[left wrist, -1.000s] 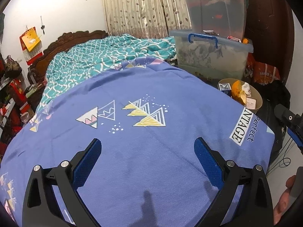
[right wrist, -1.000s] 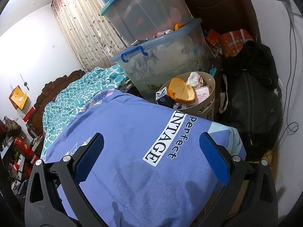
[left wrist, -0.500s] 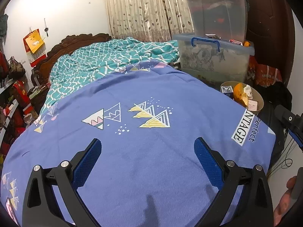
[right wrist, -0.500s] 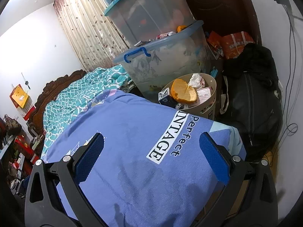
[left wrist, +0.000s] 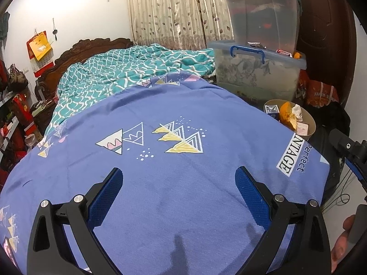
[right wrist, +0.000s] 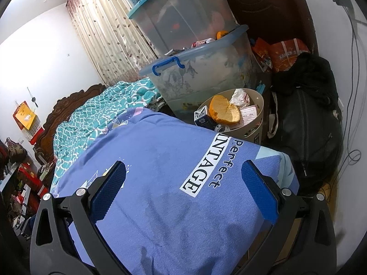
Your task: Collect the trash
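Right gripper (right wrist: 183,183) hangs over the blue bedspread (right wrist: 160,171) — jaws spread wide, nothing between them. Beige bin (right wrist: 257,116) just past the bed's corner holds orange peel (right wrist: 223,112), crumpled paper (right wrist: 238,97), a small carton (right wrist: 203,118). Clear storage tubs (right wrist: 201,73) stacked behind — black bag (right wrist: 307,123) beside the bin.

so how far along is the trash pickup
Seemingly done: the bin beside the bed already holds orange peel, crumpled paper, a small carton and a card. In hand: nothing; the left gripper and right gripper are both open and empty over the blue bedspread. Left: no loose trash shows on the bedspread, so little or nothing seems to remain here.
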A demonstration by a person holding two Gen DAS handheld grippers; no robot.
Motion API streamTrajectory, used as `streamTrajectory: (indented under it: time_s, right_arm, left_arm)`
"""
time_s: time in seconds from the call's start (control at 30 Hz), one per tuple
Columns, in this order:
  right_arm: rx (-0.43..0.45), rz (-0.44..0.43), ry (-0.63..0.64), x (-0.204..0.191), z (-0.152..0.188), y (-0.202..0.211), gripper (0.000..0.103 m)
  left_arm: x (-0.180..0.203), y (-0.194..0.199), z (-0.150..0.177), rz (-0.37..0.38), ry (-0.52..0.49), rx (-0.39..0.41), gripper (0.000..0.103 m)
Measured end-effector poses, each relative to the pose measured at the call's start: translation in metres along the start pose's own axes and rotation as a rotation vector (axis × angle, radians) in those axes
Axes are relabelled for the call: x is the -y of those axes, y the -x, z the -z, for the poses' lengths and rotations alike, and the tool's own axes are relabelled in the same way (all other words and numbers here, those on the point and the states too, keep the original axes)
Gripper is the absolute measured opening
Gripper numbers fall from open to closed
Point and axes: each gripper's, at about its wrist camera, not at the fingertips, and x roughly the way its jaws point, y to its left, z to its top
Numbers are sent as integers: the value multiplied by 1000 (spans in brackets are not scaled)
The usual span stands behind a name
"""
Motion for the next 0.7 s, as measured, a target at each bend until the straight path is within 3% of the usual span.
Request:
streamTrajectory:
  time_s: [0.17,0.43,0.7]
  right_arm:
    - [2,-1,1,0,0,0,100]
    - [-9,-5,2,-2,2,-2,100]
    - [-10,-6,3,-2,2,-3,100]
  left_arm:
    - [-1,0,-2,-5,0,-3,94]
    - [5,2,-2,-73,-28,19,94]
    - [0,0,0,-78,-18,9,94]
